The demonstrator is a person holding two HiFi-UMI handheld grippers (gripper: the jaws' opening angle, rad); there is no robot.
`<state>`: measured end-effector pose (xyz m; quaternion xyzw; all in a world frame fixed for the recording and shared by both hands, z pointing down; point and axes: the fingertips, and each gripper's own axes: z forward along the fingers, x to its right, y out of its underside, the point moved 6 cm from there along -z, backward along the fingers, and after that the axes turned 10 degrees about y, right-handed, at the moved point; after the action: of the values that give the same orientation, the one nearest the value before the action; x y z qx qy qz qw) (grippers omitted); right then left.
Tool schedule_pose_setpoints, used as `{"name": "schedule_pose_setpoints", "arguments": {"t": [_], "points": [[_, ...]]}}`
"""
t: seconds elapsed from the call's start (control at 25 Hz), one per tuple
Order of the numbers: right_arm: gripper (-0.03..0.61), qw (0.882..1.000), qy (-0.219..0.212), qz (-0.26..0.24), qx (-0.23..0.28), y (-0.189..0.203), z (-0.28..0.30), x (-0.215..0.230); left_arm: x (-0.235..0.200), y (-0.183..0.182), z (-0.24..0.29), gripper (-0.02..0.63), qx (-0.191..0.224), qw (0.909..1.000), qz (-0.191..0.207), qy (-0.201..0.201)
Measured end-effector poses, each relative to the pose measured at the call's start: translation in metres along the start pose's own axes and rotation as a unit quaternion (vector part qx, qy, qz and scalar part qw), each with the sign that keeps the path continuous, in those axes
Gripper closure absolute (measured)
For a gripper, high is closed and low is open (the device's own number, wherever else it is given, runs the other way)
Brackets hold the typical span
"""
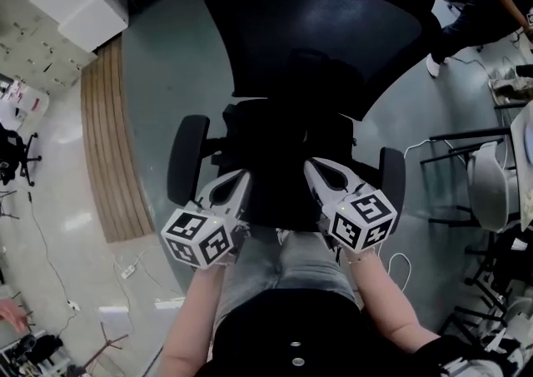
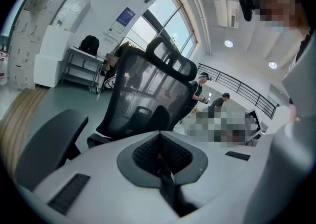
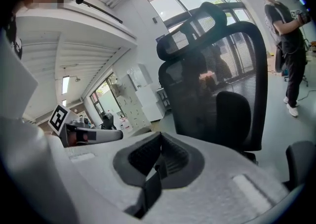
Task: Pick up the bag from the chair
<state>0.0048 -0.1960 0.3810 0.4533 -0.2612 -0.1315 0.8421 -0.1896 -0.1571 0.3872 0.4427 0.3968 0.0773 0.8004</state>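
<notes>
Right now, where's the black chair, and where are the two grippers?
chair (image 1: 316,26), head view, on its mesh backrest.
left gripper (image 1: 242,176), head view, at the tips of its shut jaws.
right gripper (image 1: 311,166), head view, at the tips of its shut jaws.

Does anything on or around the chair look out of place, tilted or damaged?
Nothing stands out. The chair stands upright and looks whole. The left hand-held gripper and the right hand-held gripper are at its seat, jaws together. A dark shape on the seat may be the bag; black on black, I cannot tell.
</notes>
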Motion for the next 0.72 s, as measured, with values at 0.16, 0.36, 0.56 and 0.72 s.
{"name": "schedule_pose_setpoints", "arguments": {"t": [0.16, 0.36, 0.56, 0.72], "points": [[0.578, 1.0, 0.019, 0.006, -0.02, 0.018, 0.009, 0.004, -0.018, 0.006, 0.015, 0.597, -0.022, 0.9995, 0.002, 0.023], [0.578, 0.997, 0.065, 0.004, -0.047, 0.053, 0.026, 0.024, -0.059, 0.039, 0.042, 0.597, -0.057, 0.9976, -0.03, 0.026], [0.578, 0.991, 0.121, 0.018, -0.052, 0.092, 0.043, 0.054, -0.091, 0.083, 0.064, 0.597, -0.083, 0.9947, -0.056, 0.021], [0.577, 0.987, 0.15, 0.024, -0.056, 0.114, 0.047, 0.073, -0.102, 0.114, 0.075, 0.597, -0.092, 0.9932, -0.071, 0.01]]}}
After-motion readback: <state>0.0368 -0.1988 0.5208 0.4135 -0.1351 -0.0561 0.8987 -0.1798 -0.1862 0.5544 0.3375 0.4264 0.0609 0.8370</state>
